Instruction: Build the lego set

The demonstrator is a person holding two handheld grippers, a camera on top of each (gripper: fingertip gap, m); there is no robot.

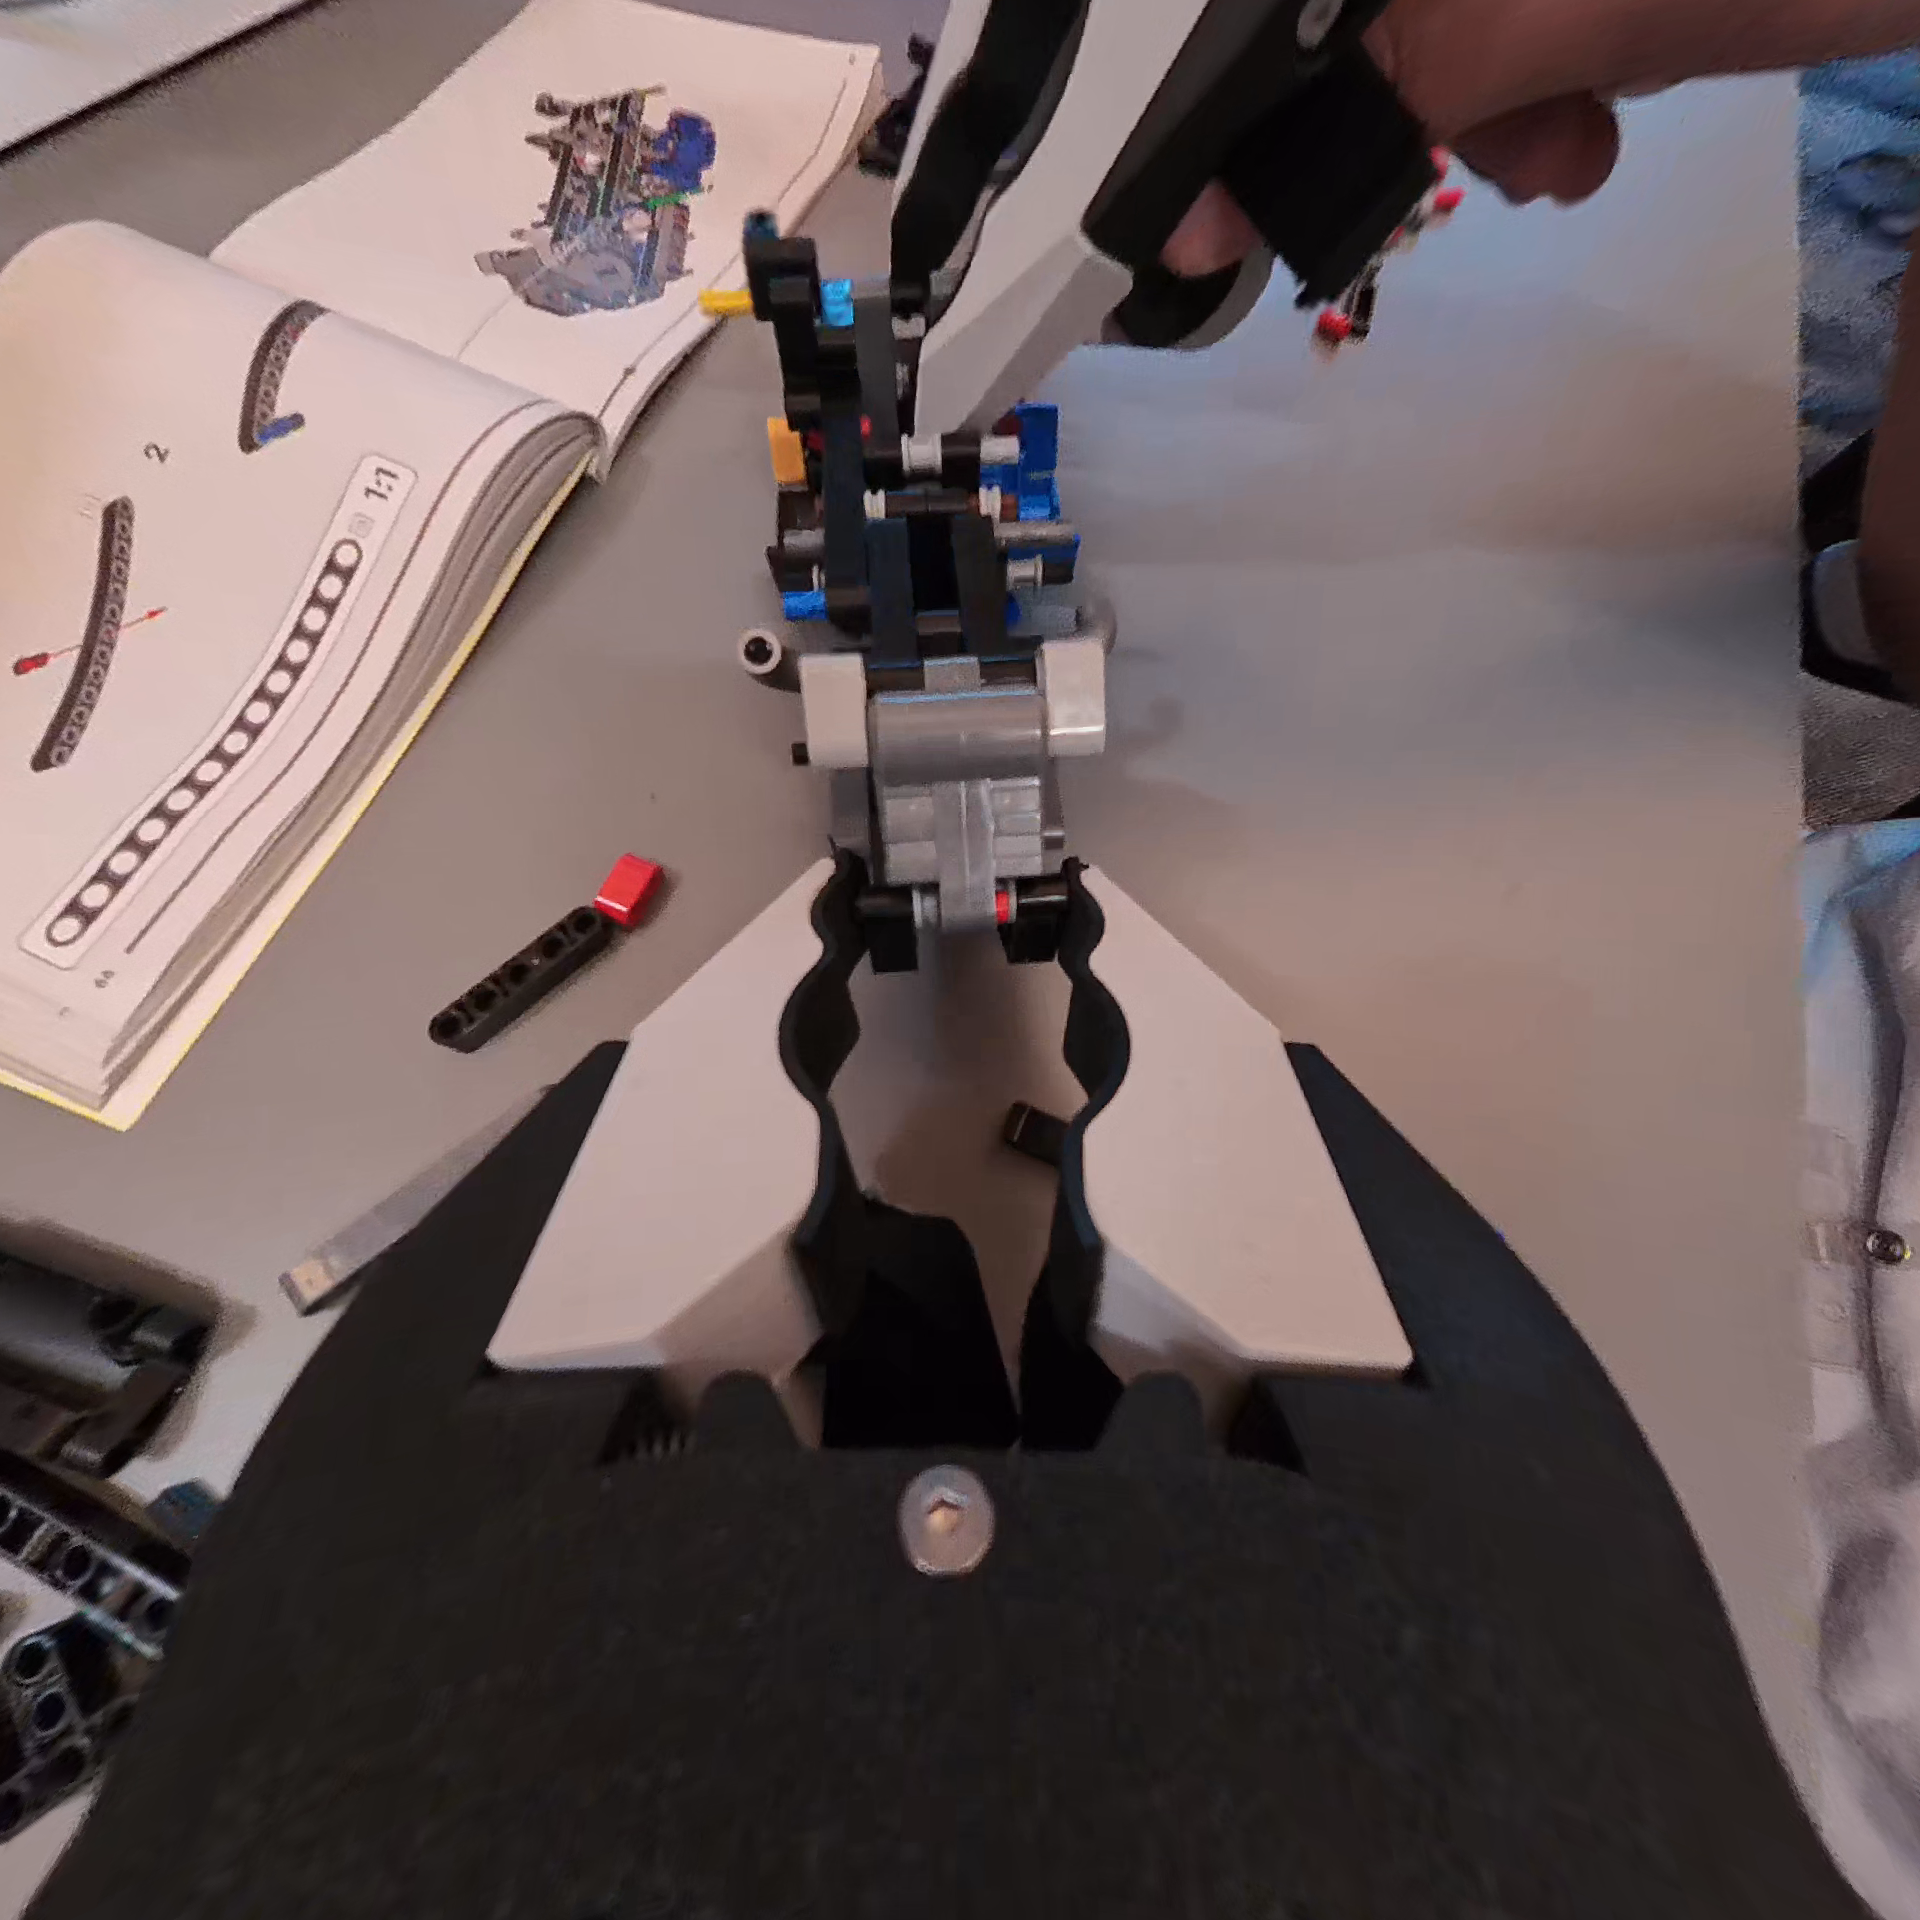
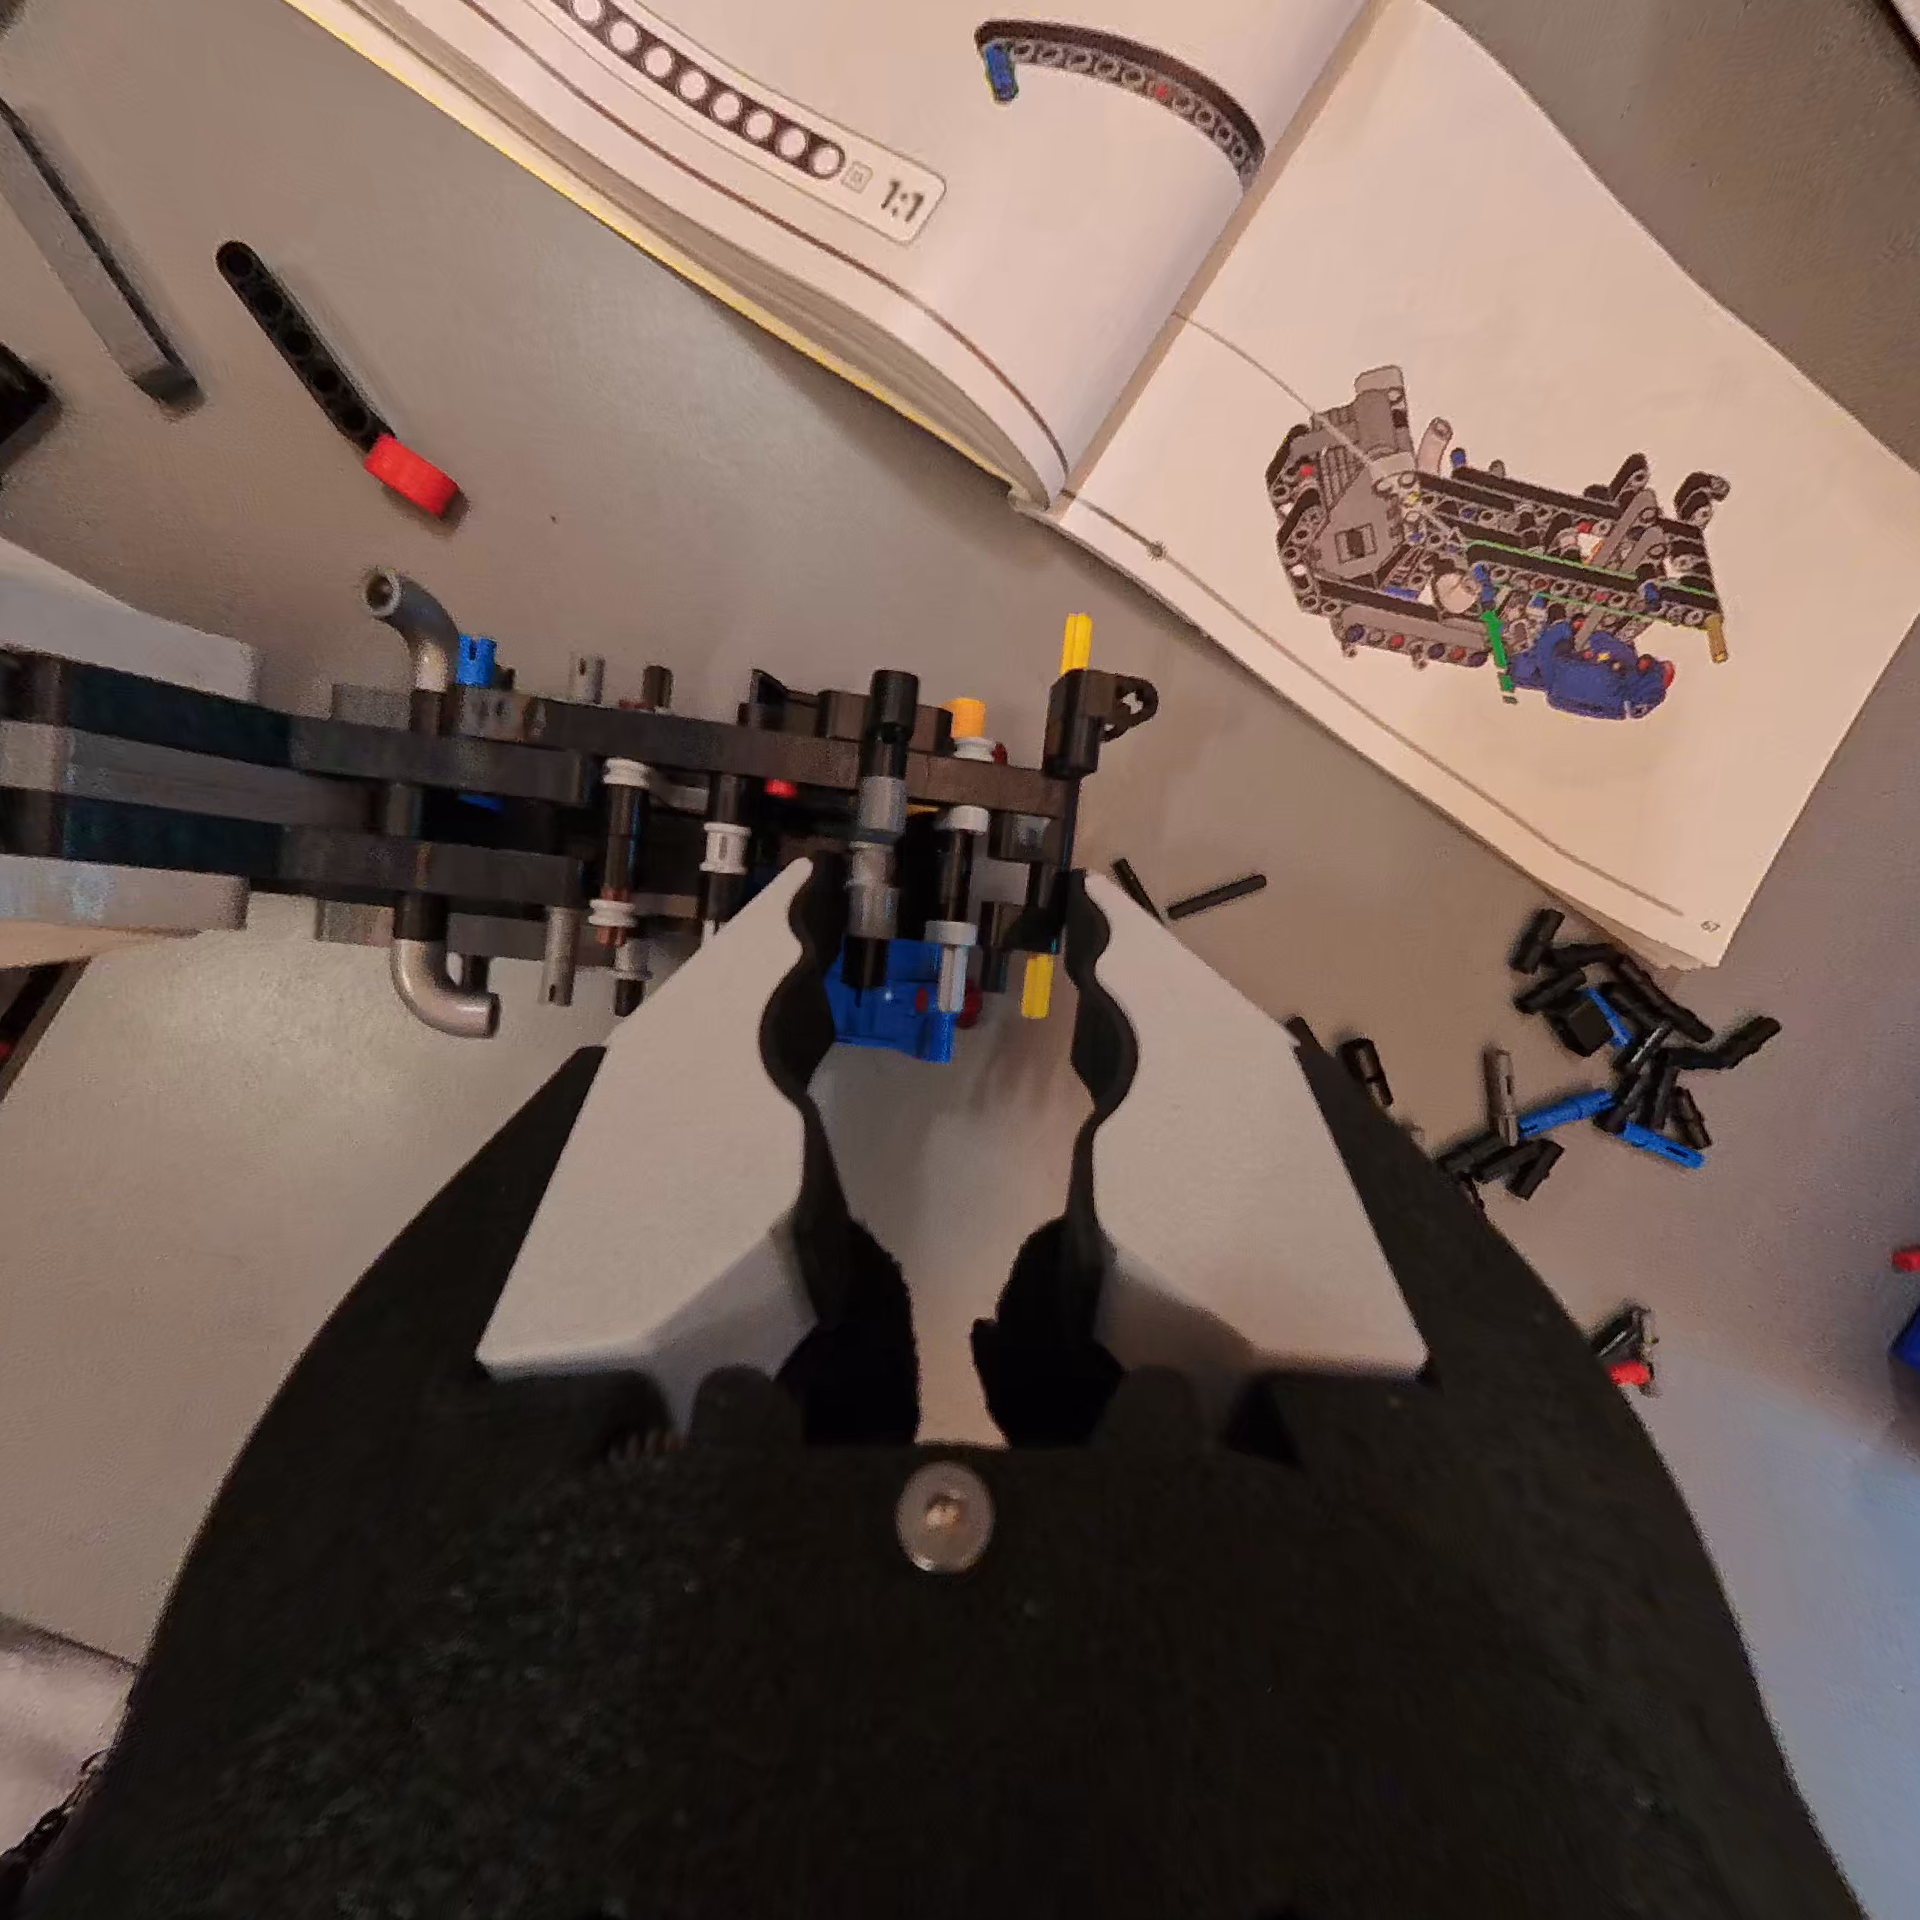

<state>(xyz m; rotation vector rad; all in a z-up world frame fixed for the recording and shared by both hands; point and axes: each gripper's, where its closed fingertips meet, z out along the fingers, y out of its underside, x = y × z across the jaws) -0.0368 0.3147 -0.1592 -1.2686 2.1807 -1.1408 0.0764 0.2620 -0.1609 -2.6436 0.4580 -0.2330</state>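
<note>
In the left wrist view the left gripper [image 1: 961, 904] sits at the centre of the frame, its tips closed narrowly on the grey near end of the half-built model [image 1: 925, 582], which runs away up the middle toward the top. The right gripper [image 1: 961, 410], held by a hand [image 1: 1496, 114] at the upper right, reaches down onto the model's far end. To do this step well, I judge the left grip should stay firm and level, so that the far end can be worked without the frame twisting. A short black beam [image 1: 520, 977] with a red piece [image 1: 629, 888] at its tip lies at middle left on the grey table [image 1: 1403, 623], and an open instruction book [image 1: 343, 540] fills the upper left. In the right wrist view the right gripper [image 2: 945, 883] stands at the centre, its fingers partly open and astride the blue and black end of the model, touching or nearly so; a firm hold cannot be told. The model crosses the frame from the left edge to the centre. Loose black and blue pins [image 2: 1600, 1070] lie scattered at middle right, with the book at the upper right.
</note>
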